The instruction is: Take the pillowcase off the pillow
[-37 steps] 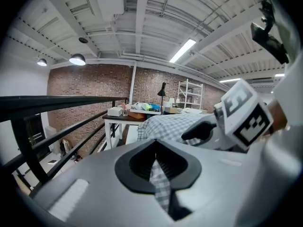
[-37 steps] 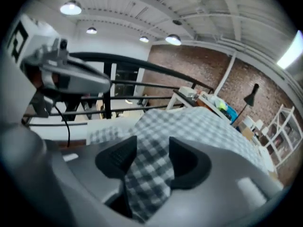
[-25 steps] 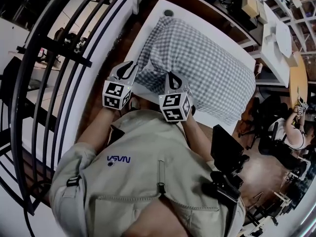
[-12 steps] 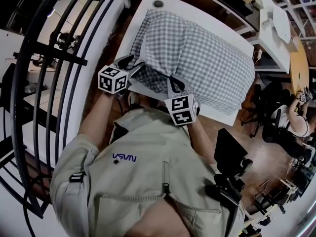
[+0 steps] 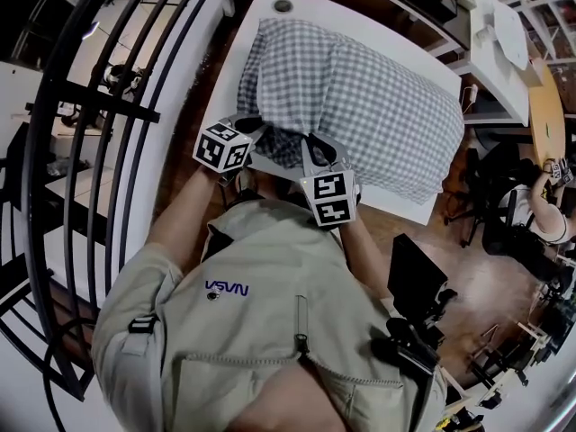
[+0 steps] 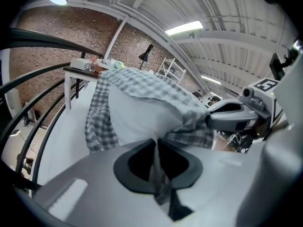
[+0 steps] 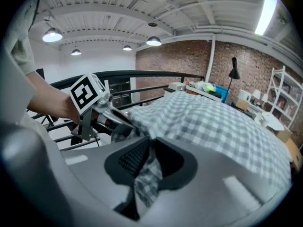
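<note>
left gripper (image 6: 155, 145): jaws nearly together and just been closing, with a thin fold of pale cloth pinched between them. The fold runs straight up into the white pillow (image 6: 137, 117) bulging ahead of the jaws, so I read it as a grip on the pillow end itself, as an anchor, though it could be case lining

pillowcase (image 5: 360, 88): checked, mouth end bunched right at both grippers, hem peeled back above and to the left of the left jaws, leaving bare pillow. The rest of it is on the pillow, stretching away from the grippers across the white table (image 5: 261, 12). Barely started, I'd say

right gripper (image 7: 150, 143): just right of the left one, jaws narrow and clamped on a checked fold of the pillowcase hem. They've just eased open a touch, but the cloth sits pressed between the pads

The split makes sense: one side holds the filling, the other holds the cover, so pulling apart strips it. Risk is the thin left pinch slipping
</note>
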{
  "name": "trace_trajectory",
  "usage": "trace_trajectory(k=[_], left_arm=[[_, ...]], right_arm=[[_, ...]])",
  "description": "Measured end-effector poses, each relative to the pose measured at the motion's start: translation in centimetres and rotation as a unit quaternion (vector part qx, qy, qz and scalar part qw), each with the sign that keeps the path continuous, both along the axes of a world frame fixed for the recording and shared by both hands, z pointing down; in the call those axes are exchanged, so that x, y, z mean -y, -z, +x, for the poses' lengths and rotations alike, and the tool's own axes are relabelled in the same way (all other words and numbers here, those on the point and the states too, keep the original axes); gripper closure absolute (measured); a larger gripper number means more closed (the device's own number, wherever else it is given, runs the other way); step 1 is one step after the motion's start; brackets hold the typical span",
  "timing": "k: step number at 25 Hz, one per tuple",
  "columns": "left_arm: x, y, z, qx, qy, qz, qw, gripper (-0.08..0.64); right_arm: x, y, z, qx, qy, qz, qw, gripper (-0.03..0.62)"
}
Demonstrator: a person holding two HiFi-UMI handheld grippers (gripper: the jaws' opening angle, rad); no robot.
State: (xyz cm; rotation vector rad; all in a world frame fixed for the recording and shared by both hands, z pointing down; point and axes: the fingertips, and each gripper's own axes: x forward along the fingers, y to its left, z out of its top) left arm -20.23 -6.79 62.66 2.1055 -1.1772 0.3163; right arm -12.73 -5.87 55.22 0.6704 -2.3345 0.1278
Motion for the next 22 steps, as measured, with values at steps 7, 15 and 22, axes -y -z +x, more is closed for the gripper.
trace_trajectory(k=[7,15,22], left_arm=[[-0.1,5.3,0.3,-0.077,0.040,0.037,0.9955,0.541],[1.0,10.8,-6.3,-0.165,0.135,0.074,0.9743,0.543],[0.3,5.5,-7.7,-0.142,0.184,0.039,0.9718,0.543]], right_arm=[[-0.5,-2.6,-2.5,-0.094,0.048,0.050,0.993,0.572],[3.6,3.9,6.1,-0.128,-0.032,0.119,0.984,0.581],[5.5,-2.2,13.2,-0.225,-0.051,0.101,0.968,0.581]])
